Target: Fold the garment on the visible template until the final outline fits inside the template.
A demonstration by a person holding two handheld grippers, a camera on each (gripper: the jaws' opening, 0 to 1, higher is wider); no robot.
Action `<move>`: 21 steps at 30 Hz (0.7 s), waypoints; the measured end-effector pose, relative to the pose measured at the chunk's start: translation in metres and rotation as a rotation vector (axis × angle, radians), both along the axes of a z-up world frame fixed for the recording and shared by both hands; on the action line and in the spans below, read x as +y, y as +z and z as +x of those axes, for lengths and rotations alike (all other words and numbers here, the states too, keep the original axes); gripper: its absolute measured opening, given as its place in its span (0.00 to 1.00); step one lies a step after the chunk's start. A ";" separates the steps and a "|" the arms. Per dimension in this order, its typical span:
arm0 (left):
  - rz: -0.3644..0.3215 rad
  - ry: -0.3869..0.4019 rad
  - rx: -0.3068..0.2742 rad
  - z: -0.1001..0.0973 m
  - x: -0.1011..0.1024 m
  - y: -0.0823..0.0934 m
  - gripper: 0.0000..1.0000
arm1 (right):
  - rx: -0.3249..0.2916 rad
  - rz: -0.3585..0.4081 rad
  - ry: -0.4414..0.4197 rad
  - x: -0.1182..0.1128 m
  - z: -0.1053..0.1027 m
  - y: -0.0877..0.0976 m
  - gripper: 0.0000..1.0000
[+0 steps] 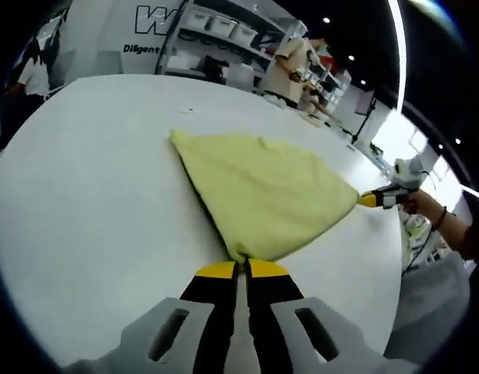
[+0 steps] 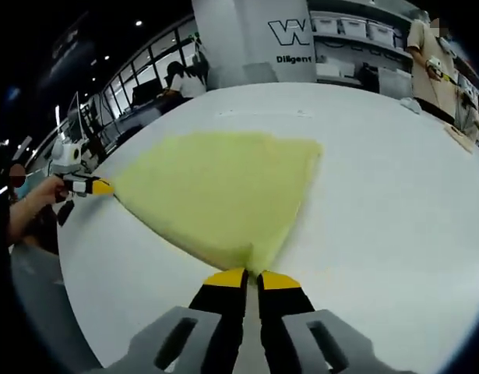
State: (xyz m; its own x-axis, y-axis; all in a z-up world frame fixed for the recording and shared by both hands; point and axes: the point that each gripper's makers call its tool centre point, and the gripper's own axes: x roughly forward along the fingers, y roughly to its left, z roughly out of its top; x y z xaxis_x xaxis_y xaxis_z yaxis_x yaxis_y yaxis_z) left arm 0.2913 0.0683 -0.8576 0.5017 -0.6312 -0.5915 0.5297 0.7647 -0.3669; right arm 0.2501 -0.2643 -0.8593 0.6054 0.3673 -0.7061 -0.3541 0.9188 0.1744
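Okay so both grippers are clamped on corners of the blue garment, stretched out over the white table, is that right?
Not quite: the garment is pale yellow, not blue, as the left gripper view and the right gripper view both show. The rest holds: the left gripper and the right gripper are each shut on a corner of it, over the white table.

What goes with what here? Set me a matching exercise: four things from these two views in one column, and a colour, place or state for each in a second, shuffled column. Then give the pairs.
Things
1. garment
2. table
3. left gripper
4. storage bins

Descriptions
A. white, with the cloth lying on it
B. up on shelves beyond the table
C. jaws shut on a corner of the cloth
D. yellow

Pairs: 1-D, 2-A, 3-C, 4-B
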 end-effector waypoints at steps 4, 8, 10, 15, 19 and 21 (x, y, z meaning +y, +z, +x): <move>0.004 -0.051 -0.007 -0.004 0.000 0.003 0.00 | -0.004 -0.014 0.019 -0.001 0.000 0.002 0.00; 0.062 -0.127 -0.075 -0.001 0.005 0.011 0.00 | -0.001 -0.031 0.031 -0.001 0.000 0.002 0.00; 0.070 -0.132 -0.079 0.000 0.007 0.013 0.00 | -0.001 -0.039 0.035 -0.001 -0.001 0.002 0.00; 0.106 -0.222 -0.145 -0.001 0.003 0.024 0.00 | -0.014 -0.068 0.055 -0.001 -0.001 0.004 0.00; 0.133 -0.261 -0.153 -0.004 0.001 0.024 0.00 | -0.019 -0.064 0.053 -0.002 -0.001 0.006 0.00; 0.159 -0.307 -0.182 -0.008 -0.001 0.026 0.00 | -0.031 -0.065 0.050 -0.003 -0.001 0.009 0.00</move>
State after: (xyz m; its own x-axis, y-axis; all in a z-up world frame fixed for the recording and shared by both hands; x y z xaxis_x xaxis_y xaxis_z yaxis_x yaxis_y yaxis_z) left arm 0.2837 0.0676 -0.8312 0.4097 -0.6761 -0.6124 0.7882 0.6003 -0.1354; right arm 0.2494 -0.2673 -0.8504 0.6090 0.3519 -0.7108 -0.4042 0.9088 0.1036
